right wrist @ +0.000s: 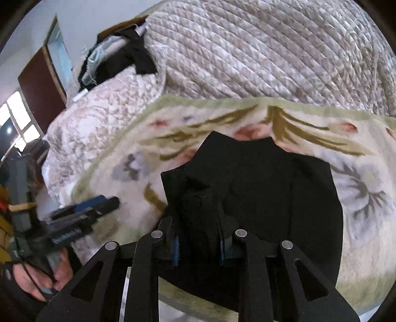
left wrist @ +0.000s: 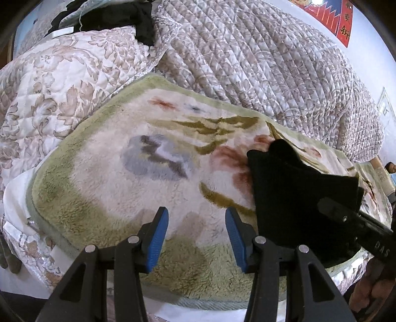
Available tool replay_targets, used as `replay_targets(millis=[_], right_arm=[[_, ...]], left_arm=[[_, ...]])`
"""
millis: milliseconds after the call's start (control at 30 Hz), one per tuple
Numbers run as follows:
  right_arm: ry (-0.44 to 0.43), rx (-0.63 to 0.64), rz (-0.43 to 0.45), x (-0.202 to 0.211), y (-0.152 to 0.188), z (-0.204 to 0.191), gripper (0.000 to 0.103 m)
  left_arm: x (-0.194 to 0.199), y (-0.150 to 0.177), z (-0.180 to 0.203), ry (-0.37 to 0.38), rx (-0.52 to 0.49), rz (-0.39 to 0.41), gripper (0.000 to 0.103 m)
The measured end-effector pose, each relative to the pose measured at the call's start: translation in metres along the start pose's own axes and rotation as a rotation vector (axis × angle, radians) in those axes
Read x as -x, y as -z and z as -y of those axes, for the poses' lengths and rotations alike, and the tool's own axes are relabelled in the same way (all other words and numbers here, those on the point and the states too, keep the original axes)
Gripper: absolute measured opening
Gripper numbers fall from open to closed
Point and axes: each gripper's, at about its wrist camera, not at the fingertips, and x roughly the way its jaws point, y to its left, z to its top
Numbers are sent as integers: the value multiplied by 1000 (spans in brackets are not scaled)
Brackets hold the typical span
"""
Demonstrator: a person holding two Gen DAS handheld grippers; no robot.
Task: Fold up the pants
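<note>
The black pants [right wrist: 267,188] lie folded into a compact bundle on a fluffy floral blanket [right wrist: 366,223]. My right gripper [right wrist: 199,223] is shut on a thick fold of the pants at their near edge. In the left wrist view the pants [left wrist: 292,193] lie to the right, with the right gripper's arm [left wrist: 358,225] over them. My left gripper [left wrist: 196,235] is open and empty, hovering over bare blanket [left wrist: 111,173] left of the pants. It also shows in the right wrist view [right wrist: 99,205], blurred, at the left.
A quilted beige bedspread [left wrist: 259,62] is bunched behind the blanket, and a floral quilt [left wrist: 49,86] lies at the left. Dark clothing [left wrist: 133,19] lies at the far back. A door and a window [right wrist: 22,116] are at the far left.
</note>
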Motion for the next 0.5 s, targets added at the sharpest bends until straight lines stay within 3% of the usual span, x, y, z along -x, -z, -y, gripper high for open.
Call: replay_targets(millis=[167, 233, 300, 500], right_arm=[[9, 32, -89, -30, 22, -9, 23], [23, 76, -73, -26, 23, -15, 29], [-24, 82, -77, -22, 20, -19, 51], [-156, 100, 28, 18, 18, -26, 55]], left_arm=[[0, 0, 1, 2, -4, 0, 51], [0, 1, 0, -4, 4, -1, 51], [-2, 0, -2, -7, 15, -5, 51], [-1, 0, -1, -2, 8, 5, 51]])
